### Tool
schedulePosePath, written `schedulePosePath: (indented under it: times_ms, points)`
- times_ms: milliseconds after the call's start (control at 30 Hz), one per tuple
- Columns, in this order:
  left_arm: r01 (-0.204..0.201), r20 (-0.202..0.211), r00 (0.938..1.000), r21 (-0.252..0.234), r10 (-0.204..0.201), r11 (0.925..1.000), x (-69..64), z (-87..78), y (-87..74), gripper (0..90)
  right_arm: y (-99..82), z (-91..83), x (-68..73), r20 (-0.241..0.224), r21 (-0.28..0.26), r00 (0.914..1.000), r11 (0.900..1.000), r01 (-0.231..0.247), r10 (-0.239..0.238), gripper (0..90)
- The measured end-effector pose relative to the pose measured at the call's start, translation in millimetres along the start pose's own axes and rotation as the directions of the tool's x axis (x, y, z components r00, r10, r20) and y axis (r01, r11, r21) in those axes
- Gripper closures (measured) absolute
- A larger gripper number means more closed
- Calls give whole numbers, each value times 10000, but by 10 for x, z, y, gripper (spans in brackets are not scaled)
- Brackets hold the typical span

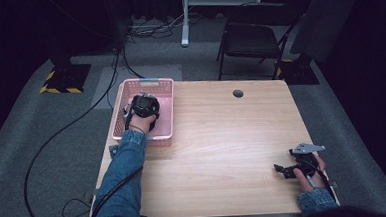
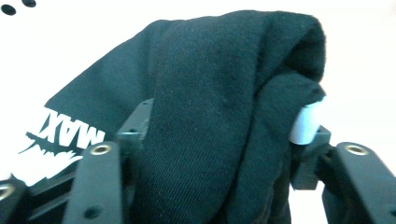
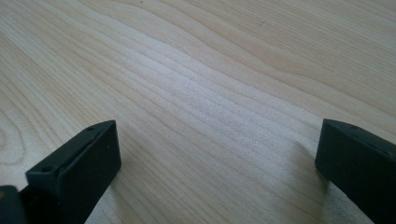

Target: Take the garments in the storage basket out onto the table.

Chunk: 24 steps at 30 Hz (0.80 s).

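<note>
1. My left gripper (image 2: 219,140) hangs inside the pink basket (image 1: 167,115), jaws pinched on a fold of black cloth (image 2: 224,93).
2. My right gripper (image 3: 219,154) rests on the table (image 3: 210,70), jaws wide apart, nothing between them.

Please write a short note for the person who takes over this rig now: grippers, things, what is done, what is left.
Left gripper: down in the pink basket, jaws shut on a fold of black cloth with white print.
Right gripper: open, holding nothing, low over the wooden table near its right front corner.
Done: cloth gripped.
Left: probably lift the cloth out of the basket; it is not yet on the table.
</note>
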State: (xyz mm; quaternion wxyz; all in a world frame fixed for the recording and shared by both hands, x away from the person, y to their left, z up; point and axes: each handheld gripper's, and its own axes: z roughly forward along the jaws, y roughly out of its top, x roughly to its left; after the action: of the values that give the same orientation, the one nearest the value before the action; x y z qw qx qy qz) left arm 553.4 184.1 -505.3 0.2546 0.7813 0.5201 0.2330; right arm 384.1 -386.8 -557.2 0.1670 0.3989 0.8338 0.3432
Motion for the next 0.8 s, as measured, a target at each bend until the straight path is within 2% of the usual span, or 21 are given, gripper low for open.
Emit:
schedulePosePath:
  times_ms: [200,500,800]
  points:
    - [94,-78,9999,-30,-94,10000,2,-36,12,450,0,0,0,-1,-1,10000,10000,-3,3,1]
    - [356,123,9993,-236,-353,9991,10,-189,85,454,0,0,1,0,-4,10000,10000,-16,16,1]
    - [85,128,9999,-624,-77,9980,-48,-433,197,452,0,0,0,2,2,10000,10000,-1,1,1]
